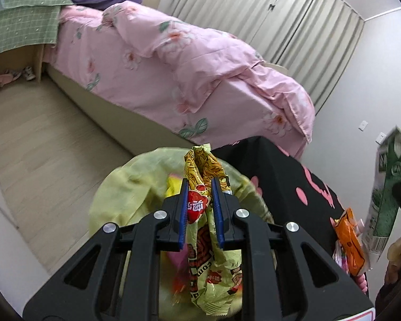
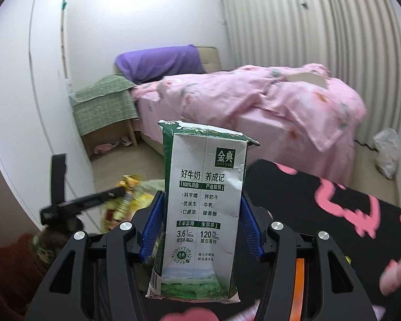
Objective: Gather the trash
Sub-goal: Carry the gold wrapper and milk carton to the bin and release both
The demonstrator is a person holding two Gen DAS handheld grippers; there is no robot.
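Note:
My left gripper (image 1: pixel 199 184) is shut on a crumpled yellow snack wrapper (image 1: pixel 208 230) and holds it over the trash bin lined with a yellow-green bag (image 1: pixel 115 195). My right gripper (image 2: pixel 202 200) is shut on a green and white milk carton (image 2: pixel 203 208), held upright above the black table. The carton also shows at the right edge of the left wrist view (image 1: pixel 385 195). The left gripper and wrapper appear blurred at the left of the right wrist view (image 2: pixel 125 190).
A black table with pink print (image 1: pixel 280 176) stands right of the bin, with an orange wrapper (image 1: pixel 350 238) near its edge. A bed with a pink quilt (image 1: pixel 173 61) lies behind. A white plastic bag (image 2: pixel 386 152) lies on the floor by the curtains.

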